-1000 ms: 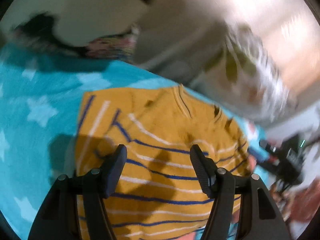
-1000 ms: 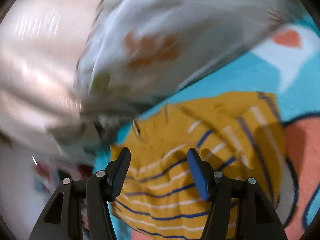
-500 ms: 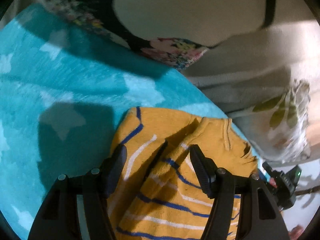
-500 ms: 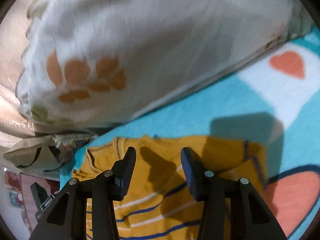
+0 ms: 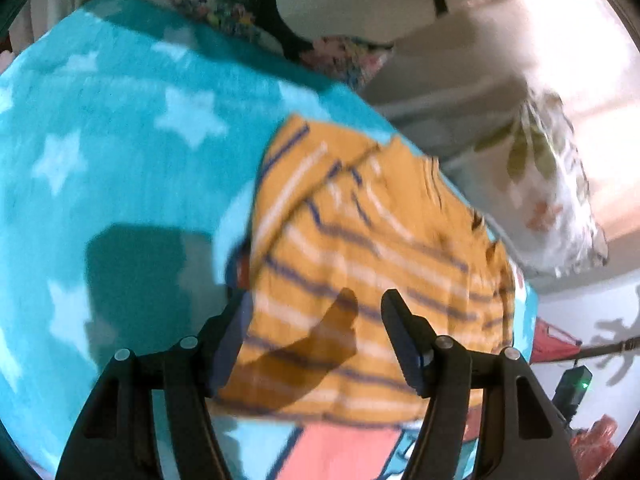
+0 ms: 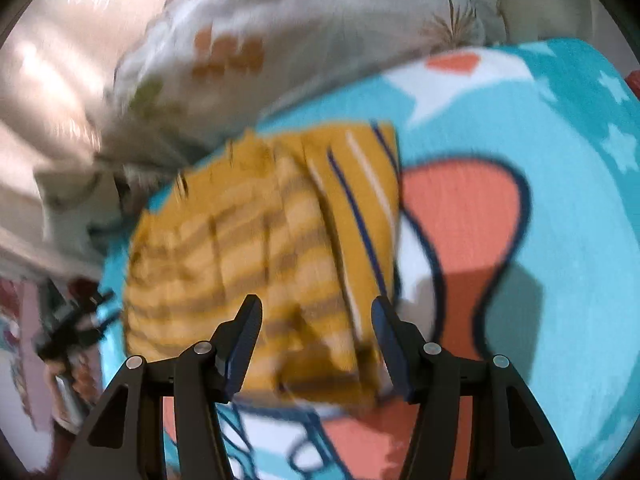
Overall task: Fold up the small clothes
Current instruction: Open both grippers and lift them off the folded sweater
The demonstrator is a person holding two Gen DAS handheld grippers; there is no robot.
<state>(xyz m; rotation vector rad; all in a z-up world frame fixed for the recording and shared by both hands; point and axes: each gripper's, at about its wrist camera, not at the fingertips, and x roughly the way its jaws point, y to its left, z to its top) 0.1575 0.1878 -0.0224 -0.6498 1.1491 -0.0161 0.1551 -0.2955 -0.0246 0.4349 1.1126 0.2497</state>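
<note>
Gaping empty, left gripper (image 5: 314, 316) and right gripper (image 6: 316, 320) face the sweater (image 5: 372, 264); only the right view shows its heart-print blanket (image 6: 452, 62)

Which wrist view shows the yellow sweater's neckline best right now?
Left wrist: the sweater is less blurred there, and its collar notch shows at the far edge. Right wrist shows the whole sweater too, but motion-smeared, so the collar is hard to pick out.

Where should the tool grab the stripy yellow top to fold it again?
Probably the near hem edge of the yellow striped top, coming low from the front. It lies flat on the blue star blanket, and that edge sits just ahead of both open tools, left and right.
</note>
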